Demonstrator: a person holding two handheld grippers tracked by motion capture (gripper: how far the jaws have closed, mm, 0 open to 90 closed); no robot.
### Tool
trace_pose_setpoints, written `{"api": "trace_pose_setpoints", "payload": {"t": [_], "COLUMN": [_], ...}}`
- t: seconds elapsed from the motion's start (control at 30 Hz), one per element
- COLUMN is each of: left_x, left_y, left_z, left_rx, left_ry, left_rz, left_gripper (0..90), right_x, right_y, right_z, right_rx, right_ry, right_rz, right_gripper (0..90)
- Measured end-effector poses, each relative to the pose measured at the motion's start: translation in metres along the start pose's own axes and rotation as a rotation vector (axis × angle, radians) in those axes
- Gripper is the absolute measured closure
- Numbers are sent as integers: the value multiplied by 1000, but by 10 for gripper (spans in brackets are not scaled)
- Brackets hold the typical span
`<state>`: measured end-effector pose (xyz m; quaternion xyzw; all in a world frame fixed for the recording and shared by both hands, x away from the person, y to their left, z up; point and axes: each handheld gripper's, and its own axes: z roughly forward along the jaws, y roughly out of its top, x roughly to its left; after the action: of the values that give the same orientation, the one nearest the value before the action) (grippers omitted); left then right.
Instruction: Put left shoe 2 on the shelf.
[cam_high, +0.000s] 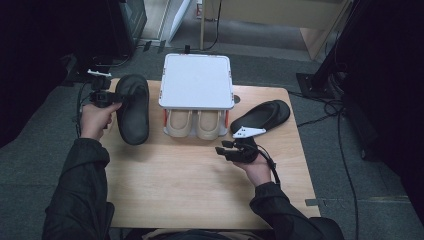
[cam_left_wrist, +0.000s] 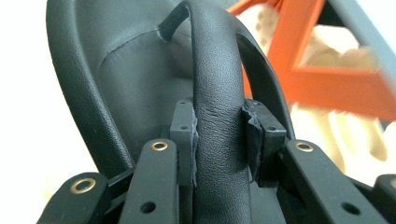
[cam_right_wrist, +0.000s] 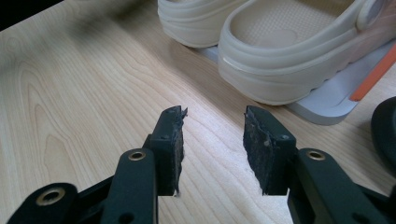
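Light, soft, bendy black slipper (cam_high: 133, 107) best pinched by its strap, as left hand-held gripper (cam_left_wrist: 219, 140) clenches now; right hand-held gripper (cam_right_wrist: 212, 149) released, empty.

Left hand-held gripper (cam_high: 111, 97) clamped, right (cam_high: 226, 148) agape.

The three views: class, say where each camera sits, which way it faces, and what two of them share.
High view: above the person's side, looking down on the table; both sleeves and hands show.
Left gripper view: on the left gripper, facing the black slipper whose strap it clamps.
Right gripper view: on the open right gripper, facing the beige clogs.
Shared: the clogs, in the high and right gripper views.
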<state>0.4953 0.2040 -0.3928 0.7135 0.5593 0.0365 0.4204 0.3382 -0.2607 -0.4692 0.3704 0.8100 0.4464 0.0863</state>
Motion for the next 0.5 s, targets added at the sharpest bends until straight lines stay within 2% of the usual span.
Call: {"api": "trace_pose_setpoints", "payload": {"t": [0.1, 0.3, 0.5], "left_x": [-3, -18, -38], "left_y": [13, 39, 61], "left_z": [-9, -27, -39], "left_rx": [-11, -24, -32], "left_ry": [-28, -4, 4], "left_rz": [-20, 23, 58], "left_gripper": [682, 685, 692], "right_x": [1, 2, 2], "right_y": [0, -1, -1], "right_z": [1, 2, 2], "right_rx": [7, 11, 11], "right_ry": [-1, 1, -2], "right_rz": [-5, -6, -8], "right_gripper": [583, 583, 583]}}
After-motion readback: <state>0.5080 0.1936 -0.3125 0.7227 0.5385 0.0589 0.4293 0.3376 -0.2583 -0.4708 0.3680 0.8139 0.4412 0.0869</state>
